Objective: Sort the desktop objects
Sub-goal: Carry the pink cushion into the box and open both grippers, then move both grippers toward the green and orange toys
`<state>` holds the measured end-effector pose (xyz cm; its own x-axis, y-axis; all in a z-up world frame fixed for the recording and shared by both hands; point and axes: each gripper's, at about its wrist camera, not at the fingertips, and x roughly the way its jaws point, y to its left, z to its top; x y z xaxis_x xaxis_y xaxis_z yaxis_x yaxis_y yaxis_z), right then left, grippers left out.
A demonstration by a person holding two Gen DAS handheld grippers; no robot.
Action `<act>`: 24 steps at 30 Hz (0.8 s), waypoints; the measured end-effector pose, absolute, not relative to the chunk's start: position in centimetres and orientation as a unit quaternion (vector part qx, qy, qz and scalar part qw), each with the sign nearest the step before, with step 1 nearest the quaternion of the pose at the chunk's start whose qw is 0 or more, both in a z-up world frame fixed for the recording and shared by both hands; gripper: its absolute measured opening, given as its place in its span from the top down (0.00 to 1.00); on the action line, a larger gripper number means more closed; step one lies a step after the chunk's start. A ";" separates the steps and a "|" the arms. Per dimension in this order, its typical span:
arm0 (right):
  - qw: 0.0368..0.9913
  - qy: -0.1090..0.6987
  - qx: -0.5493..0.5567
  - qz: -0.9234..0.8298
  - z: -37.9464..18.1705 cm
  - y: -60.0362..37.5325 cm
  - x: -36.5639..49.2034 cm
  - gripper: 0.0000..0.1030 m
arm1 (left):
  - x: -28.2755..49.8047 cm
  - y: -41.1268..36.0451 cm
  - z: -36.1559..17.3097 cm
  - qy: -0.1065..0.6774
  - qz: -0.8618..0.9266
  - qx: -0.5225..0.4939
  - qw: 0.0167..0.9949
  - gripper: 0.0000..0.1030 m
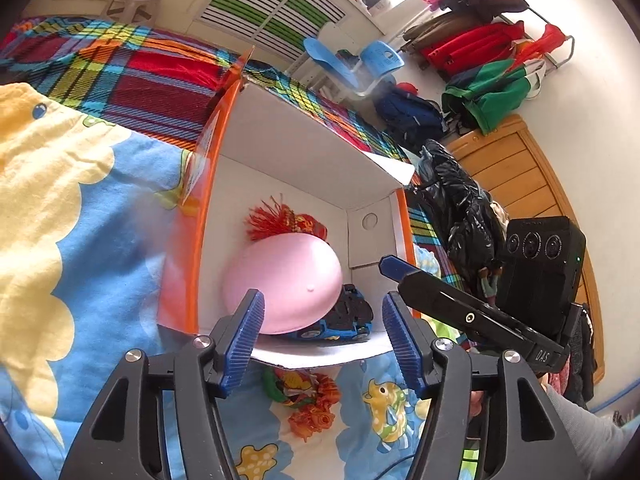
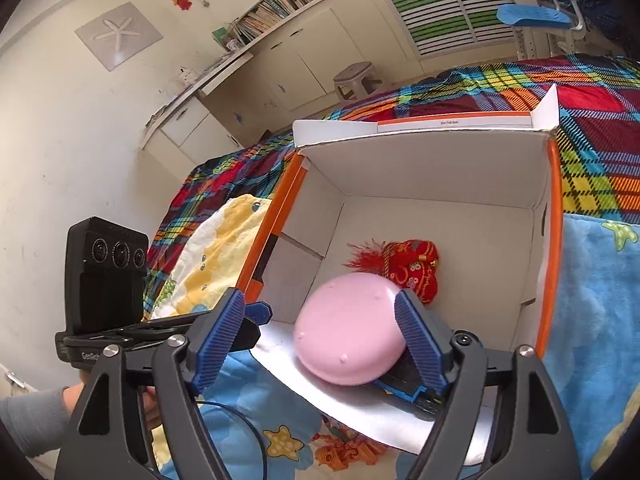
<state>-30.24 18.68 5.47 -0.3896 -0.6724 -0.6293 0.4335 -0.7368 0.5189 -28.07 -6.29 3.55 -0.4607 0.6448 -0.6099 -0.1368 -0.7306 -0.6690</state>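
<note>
An open white cardboard box [image 1: 288, 160] with orange edges lay on a blue and yellow cartoon blanket [image 1: 80, 240], its mouth turned toward both grippers. Beyond it spread a plaid bedcover [image 1: 132, 64].

Inside the box, a pink dome-shaped bowl [image 1: 282, 284] sat upside down near the front, tilted and resting on a blue toy car [image 1: 340, 322] at its right side. Behind the bowl, toward the far wall, lay a red embroidered pouch with a tassel [image 1: 280, 220].

The left gripper [image 1: 322, 336] hovered at the near lip of the box, its 2 blue ribbed fingers [image 1: 244, 336] spread apart with nothing pinched; the bowl and car showed in the gap beyond them. From the right wrist view, the right gripper [image 2: 320, 344] was also spread wide. Its right finger [image 2: 420, 344] stood just beside the bowl's right edge, over the car; whether it touched the bowl I could not tell. Its left finger stood well clear of the bowl, so nothing was clamped.

On the blanket just in front of the box lay an orange plastic toy [image 1: 316, 412] beside a small crumpled colourful item, between the left gripper's arms. A grey sleeve [image 2: 32, 416] showed at the lower left of the right wrist view.
</note>
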 end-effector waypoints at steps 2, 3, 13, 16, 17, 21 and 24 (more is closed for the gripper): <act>0.336 -0.126 0.436 -0.825 6.0 18.6 -29.8 0.21 | -27.7 -6.7 4.4 -0.266 0.816 -0.451 0.243 0.40; 0.340 -0.121 0.433 -0.826 6.4 18.6 -29.5 0.21 | -27.4 -6.9 5.0 -0.259 0.822 -0.446 0.243 0.40; 0.383 0.007 0.384 -0.840 9.7 19.2 -21.4 0.21 | -20.0 -7.4 8.8 -0.143 0.855 -0.424 0.263 0.39; 0.390 0.045 0.395 -0.831 8.1 19.2 -18.8 0.21 | -17.7 -6.9 6.9 -0.114 0.850 -0.445 0.258 0.39; 0.390 0.053 0.403 -0.826 7.2 19.3 -18.3 0.21 | -17.1 -6.5 6.1 -0.104 0.846 -0.453 0.261 0.39; 0.390 0.074 0.430 -0.811 4.1 19.2 -16.7 0.21 | -15.2 -5.5 3.2 -0.093 0.830 -0.473 0.282 0.39; 0.404 0.085 0.442 -0.797 2.8 18.8 -16.8 0.21 | -15.2 -4.8 2.3 -0.085 0.823 -0.485 0.284 0.39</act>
<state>-16.81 18.78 2.77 -0.2835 -0.5685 -0.7723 0.7181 -0.6596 0.2220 -15.22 -4.81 2.26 -0.3681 0.5493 -0.7502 -0.3847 -0.8245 -0.4150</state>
